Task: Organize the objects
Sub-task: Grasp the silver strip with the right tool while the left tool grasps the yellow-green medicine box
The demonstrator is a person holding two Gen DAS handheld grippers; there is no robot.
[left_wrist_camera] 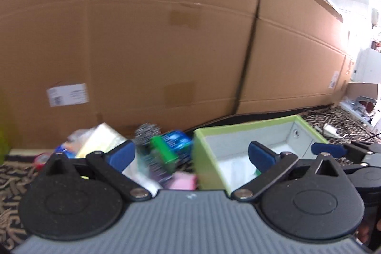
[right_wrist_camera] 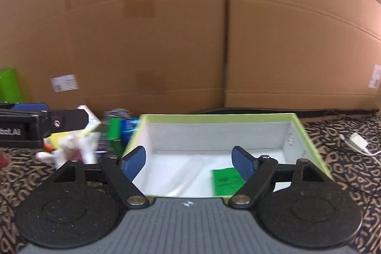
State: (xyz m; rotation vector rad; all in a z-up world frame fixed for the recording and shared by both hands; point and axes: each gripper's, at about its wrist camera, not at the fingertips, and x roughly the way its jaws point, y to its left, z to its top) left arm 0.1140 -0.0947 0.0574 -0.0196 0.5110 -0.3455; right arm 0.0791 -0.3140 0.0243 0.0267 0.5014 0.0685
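Observation:
A light green box (left_wrist_camera: 209,149) with a white inside stands open on the patterned cloth; it also shows in the right wrist view (right_wrist_camera: 309,135). A green card (right_wrist_camera: 226,181) lies flat inside it. My left gripper (left_wrist_camera: 190,155) is open and empty, over a pile of small objects left of the box: a steel scourer (left_wrist_camera: 146,132), a green and blue packet (left_wrist_camera: 171,146), a pink item (left_wrist_camera: 183,182) and a yellow pad (left_wrist_camera: 100,142). My right gripper (right_wrist_camera: 189,161) is open and empty above the box's near edge.
A tall cardboard wall (left_wrist_camera: 166,39) closes off the back. A white charger and cable (right_wrist_camera: 357,142) lie on the cloth right of the box. A bright green item (right_wrist_camera: 9,85) stands at far left. The left gripper's side (right_wrist_camera: 35,125) shows in the right wrist view.

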